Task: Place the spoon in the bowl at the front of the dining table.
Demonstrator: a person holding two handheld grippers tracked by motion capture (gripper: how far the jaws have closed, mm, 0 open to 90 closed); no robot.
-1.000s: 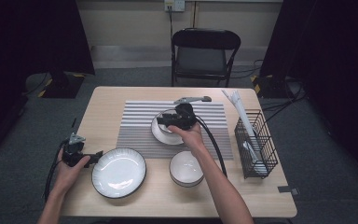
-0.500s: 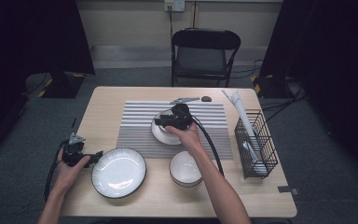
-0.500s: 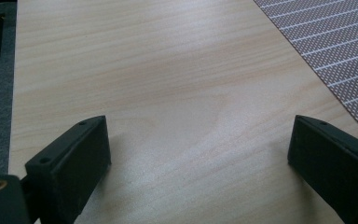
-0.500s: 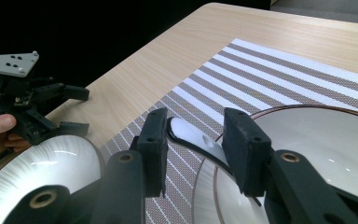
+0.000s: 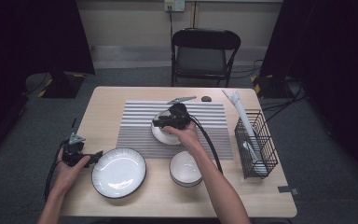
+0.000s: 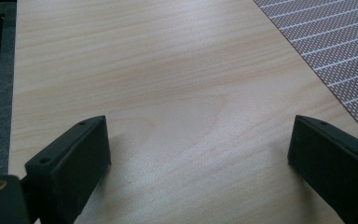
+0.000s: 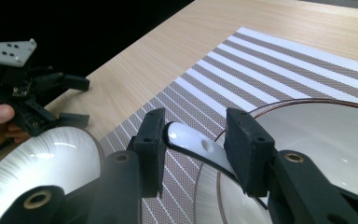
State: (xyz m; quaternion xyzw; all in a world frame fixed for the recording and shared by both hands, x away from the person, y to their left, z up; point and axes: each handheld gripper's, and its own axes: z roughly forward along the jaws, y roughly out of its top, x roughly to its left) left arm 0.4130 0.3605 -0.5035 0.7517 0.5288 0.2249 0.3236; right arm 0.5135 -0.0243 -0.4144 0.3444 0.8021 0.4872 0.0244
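The left gripper is hovering low over the bare wooden table with its two black jaws standing wide apart and nothing between them. Beyond the far-right jaw, a striped placemat is lying on the wood.

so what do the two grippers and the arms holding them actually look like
Both are black handheld tools. The left gripper ends in two blocky matte black jaws with small screw holes and a brass-coloured insert at the base; the right gripper has matching jaws with brass inserts. Each carries a grey three-cornered plate on top and trails a black cable, the right one's running thick along the forearm. The forearms show no sleeves.
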